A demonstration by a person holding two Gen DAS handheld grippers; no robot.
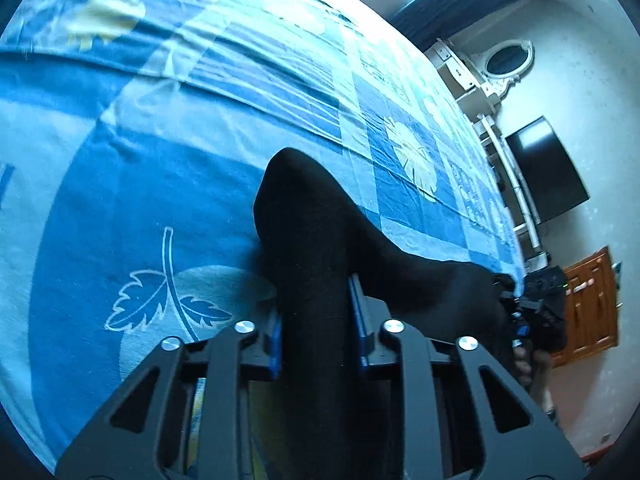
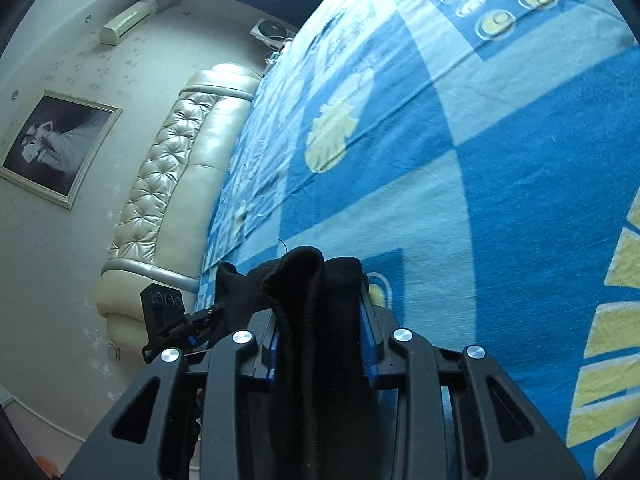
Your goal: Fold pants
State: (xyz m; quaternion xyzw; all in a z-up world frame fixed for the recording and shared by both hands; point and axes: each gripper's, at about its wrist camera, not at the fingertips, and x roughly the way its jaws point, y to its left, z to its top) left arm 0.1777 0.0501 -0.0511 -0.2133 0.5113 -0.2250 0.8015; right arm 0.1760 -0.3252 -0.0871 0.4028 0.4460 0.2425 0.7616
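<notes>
The black pants (image 1: 308,216) hang bunched between the blue pads of my left gripper (image 1: 316,312), which is shut on the cloth. From there the fabric stretches right, above the bed, to my right gripper (image 1: 532,308), held by a hand (image 1: 524,364). In the right wrist view, a thick fold of the pants (image 2: 316,280) is pinched in my right gripper (image 2: 320,320), also shut on it. The left gripper (image 2: 176,320) shows at the left with cloth running to it. The lower part of the pants is hidden behind the grippers.
A blue patchwork sheet (image 1: 160,160) (image 2: 500,200) covers the bed under both grippers. A cream tufted headboard (image 2: 172,184), a framed picture (image 2: 56,148) and an air conditioner (image 2: 128,20) are on one side. A dark screen (image 1: 548,168), white dresser (image 1: 480,80) and wooden cabinet (image 1: 588,308) stand beyond the other.
</notes>
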